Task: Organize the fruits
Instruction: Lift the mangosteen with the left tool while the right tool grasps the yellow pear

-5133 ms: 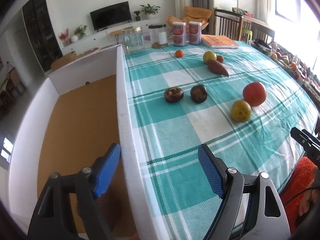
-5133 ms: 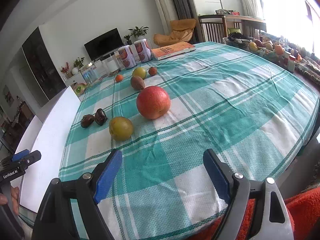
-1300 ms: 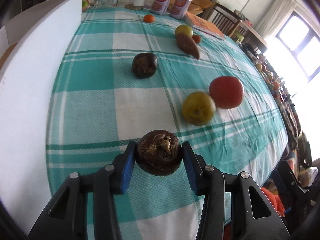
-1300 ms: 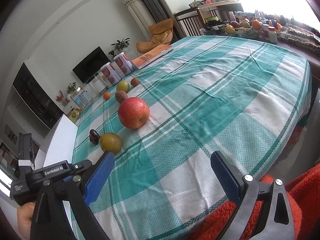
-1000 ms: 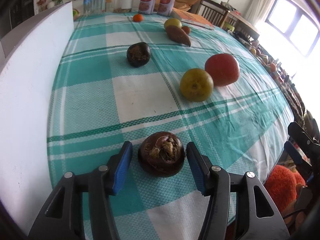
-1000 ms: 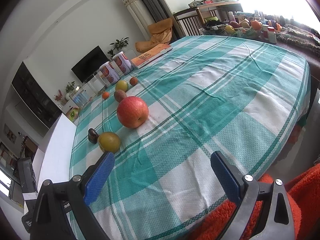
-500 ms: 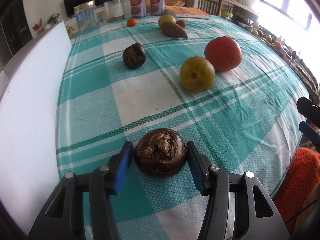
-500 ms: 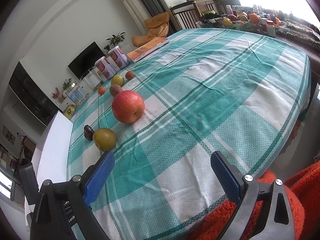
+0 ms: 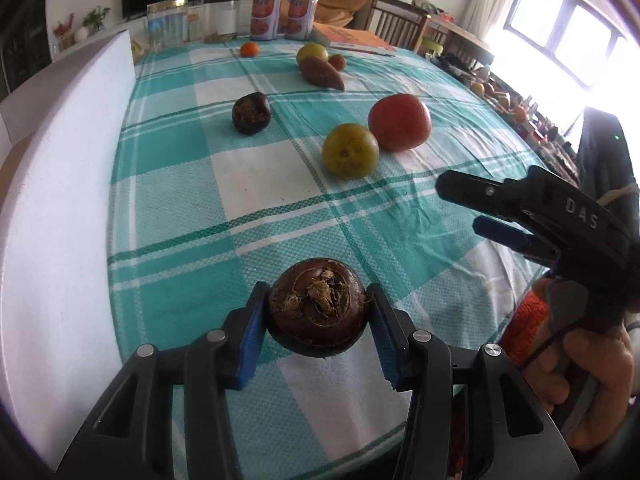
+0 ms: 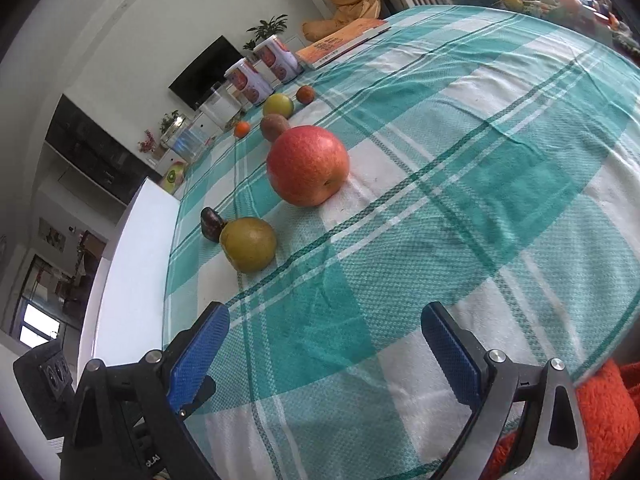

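Observation:
My left gripper [image 9: 318, 336] is shut on a dark brown water chestnut [image 9: 318, 306], held above the near part of the checked tablecloth [image 9: 256, 168]. A second dark chestnut [image 9: 251, 113], a yellow-green fruit [image 9: 350, 150], a red apple [image 9: 399, 121], a brown sweet potato [image 9: 321, 73] and a small orange [image 9: 249, 49] lie further back. My right gripper [image 10: 326, 342] is open and empty above the cloth's near edge, short of the yellow-green fruit [image 10: 248, 244] and the red apple [image 10: 307, 165]. It also shows in the left wrist view [image 9: 472, 208].
A white foam-walled box [image 9: 52, 184] runs along the table's left side. Two cans [image 9: 280, 16], glass jars [image 9: 168, 24] and an orange book [image 9: 352, 40] stand at the far end. A green-yellow fruit [image 9: 312, 52] and a small red one [image 9: 337, 62] lie near the sweet potato.
My left gripper has closed on the chestnut and lifted it slightly off the cloth. My right gripper has moved forward and lower toward the yellow-green fruit and apple, staying open.

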`<state>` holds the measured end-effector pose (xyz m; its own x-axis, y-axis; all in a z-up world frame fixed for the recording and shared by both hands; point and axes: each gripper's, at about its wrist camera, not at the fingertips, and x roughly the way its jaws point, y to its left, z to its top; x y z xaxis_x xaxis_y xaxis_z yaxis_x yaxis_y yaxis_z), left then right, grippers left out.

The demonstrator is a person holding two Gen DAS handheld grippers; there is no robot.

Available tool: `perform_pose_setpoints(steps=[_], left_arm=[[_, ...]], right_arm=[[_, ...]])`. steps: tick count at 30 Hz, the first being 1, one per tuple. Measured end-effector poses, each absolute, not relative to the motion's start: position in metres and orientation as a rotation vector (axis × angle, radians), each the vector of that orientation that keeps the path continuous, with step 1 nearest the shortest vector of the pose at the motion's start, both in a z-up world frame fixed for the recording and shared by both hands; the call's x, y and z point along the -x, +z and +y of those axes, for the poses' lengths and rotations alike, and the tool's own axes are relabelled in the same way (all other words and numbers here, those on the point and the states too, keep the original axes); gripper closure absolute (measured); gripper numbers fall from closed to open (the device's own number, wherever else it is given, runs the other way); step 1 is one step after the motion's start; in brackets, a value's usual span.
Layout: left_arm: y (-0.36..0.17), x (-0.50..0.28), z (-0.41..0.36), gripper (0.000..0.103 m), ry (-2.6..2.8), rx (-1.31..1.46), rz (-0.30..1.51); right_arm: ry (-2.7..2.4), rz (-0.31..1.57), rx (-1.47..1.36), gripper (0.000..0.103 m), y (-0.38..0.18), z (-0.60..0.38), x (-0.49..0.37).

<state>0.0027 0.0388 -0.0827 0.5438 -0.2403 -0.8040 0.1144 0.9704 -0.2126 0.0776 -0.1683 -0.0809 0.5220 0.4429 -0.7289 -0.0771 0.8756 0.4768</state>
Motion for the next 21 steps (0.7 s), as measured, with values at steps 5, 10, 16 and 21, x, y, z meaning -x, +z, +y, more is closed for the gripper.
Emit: perform_pose_setpoints(steps=[5,10,16,21], left_arm=[[-0.054,0.023,0.049,0.053,-0.251,0.163,0.943],[-0.032,0.038,0.065,0.053,-0.257,0.218,0.914],[-0.008,0.044,0.101,0.053,-0.294,0.373,0.893],[0.026,0.050,0.167,0.053,-0.175,0.458,0.790]], right_arm=[[0.429,0.985,-0.223,0.008,-0.083,-0.106,-0.122],[0.353,0.968,-0.099,0.042,-0.098,-0.082,-0.148],[0.391,0.976,-0.246,0.053,-0.089,-0.104,-0.128],[0.614,0.930,-0.366,0.053,-0.031,-0.069,-0.086]])
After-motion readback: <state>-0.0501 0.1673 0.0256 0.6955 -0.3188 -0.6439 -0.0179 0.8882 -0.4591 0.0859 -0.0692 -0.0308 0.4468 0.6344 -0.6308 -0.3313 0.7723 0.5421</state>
